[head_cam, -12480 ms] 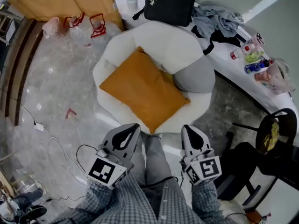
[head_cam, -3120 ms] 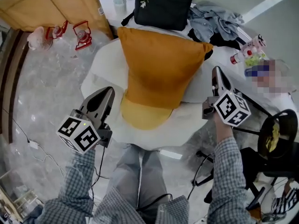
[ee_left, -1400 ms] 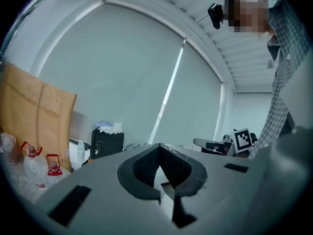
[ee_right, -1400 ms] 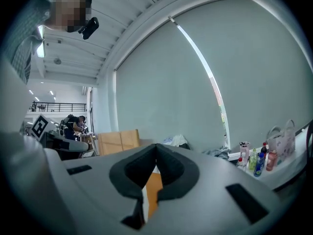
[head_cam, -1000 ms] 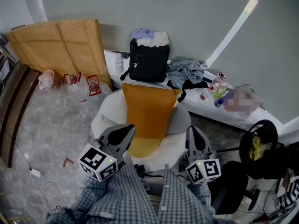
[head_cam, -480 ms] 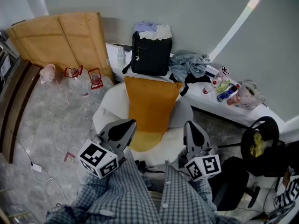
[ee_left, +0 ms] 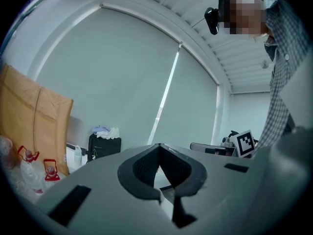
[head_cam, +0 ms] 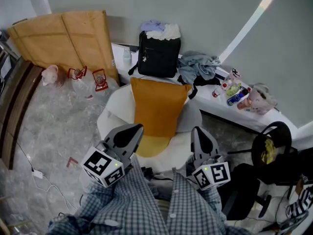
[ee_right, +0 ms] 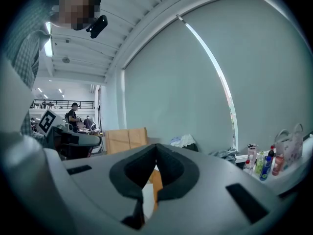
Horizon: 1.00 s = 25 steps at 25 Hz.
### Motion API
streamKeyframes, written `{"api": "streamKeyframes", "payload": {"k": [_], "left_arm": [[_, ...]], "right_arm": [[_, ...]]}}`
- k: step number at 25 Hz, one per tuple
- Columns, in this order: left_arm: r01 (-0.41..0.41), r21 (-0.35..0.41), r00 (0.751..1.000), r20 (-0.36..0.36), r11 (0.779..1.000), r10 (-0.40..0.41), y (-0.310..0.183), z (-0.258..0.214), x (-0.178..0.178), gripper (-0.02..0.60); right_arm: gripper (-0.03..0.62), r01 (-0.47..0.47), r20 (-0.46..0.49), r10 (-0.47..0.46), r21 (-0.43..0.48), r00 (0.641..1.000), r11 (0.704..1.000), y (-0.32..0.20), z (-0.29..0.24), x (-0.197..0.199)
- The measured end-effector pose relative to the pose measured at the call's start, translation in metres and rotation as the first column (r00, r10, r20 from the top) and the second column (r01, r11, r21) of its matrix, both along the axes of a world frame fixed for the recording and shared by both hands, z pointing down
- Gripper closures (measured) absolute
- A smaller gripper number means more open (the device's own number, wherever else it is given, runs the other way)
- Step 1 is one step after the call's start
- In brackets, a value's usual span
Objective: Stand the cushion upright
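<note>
On the white chair [head_cam: 113,114] the cushion [head_cam: 157,106] stands up, job looks done; my left gripper [head_cam: 132,130] and right gripper [head_cam: 198,132] are closed, empty.

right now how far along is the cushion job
Done: the orange cushion stands upright on the white chair, seemingly propped against its back. In hand: nothing. The left gripper and right gripper are both shut and empty, held close to the person, apart from the cushion. Left: apparently nothing, provided the cushion stays up.
</note>
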State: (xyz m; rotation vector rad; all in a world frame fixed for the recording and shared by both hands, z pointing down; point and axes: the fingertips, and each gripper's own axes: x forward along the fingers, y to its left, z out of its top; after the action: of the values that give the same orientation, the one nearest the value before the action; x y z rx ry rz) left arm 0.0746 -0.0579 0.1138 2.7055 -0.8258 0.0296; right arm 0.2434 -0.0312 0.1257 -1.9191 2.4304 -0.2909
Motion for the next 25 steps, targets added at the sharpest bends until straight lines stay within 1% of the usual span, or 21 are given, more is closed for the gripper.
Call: {"api": "streamKeyframes", "payload": {"k": [22,25], "left_arm": [[0.017,-0.02,1.0,0.002,1.0,-0.017,0.008,0.006,-0.005,0.575],[0.022,-0.034,1.0,0.008,0.999,-0.022,0.014,0.01,-0.008,0.575]], "right_arm": [[0.588,0.013,-0.006,-0.013,-0.01,1.0,1.0,0.008,0.003,-0.004],[0.588,0.011,-0.006,-0.011,-0.01,1.0,1.0,0.01,0.003,-0.004]]}}
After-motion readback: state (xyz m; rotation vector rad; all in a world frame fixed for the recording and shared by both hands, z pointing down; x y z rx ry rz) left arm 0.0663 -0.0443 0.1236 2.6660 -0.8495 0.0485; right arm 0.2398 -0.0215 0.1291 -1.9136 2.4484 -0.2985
